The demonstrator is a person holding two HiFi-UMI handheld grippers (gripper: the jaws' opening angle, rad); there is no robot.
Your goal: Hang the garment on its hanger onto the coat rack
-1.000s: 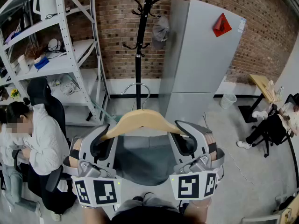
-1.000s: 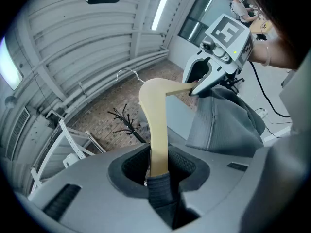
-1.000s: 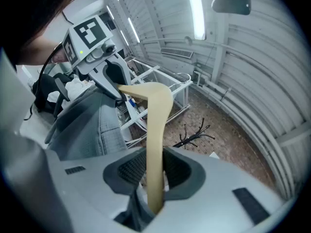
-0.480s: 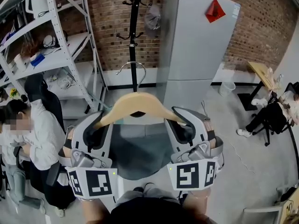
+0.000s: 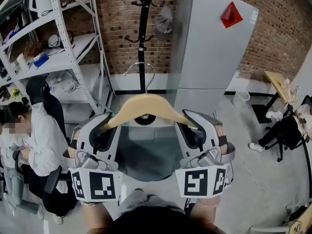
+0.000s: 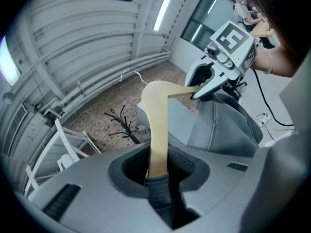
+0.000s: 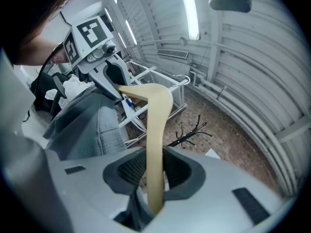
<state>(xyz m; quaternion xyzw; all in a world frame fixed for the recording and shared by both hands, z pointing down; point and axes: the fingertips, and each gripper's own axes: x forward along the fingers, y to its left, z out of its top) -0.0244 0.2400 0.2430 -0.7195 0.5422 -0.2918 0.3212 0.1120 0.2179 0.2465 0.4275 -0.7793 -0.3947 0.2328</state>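
Observation:
A pale wooden hanger (image 5: 146,108) with a metal hook (image 5: 140,69) carries a grey garment (image 5: 148,155) that hangs below it. My left gripper (image 5: 105,130) is shut on the hanger's left arm (image 6: 156,130), with garment cloth at its jaws. My right gripper (image 5: 192,130) is shut on the right arm (image 7: 155,144). The black coat rack (image 5: 143,38) stands straight ahead against the brick wall, and the hook overlaps its pole in the head view. Each gripper view shows the other gripper across the hanger, with the rack (image 6: 124,125) far off.
A grey cap (image 5: 165,21) hangs on the rack. White metal shelving (image 5: 58,43) stands on the left, with a seated person (image 5: 34,140) in front of it. A tall grey cabinet (image 5: 214,52) is right of the rack. Another seated person (image 5: 287,130) is at far right.
The hanger with the garment has risen a little, and its hook now lies higher against the rack's pole. Both grips are unchanged.

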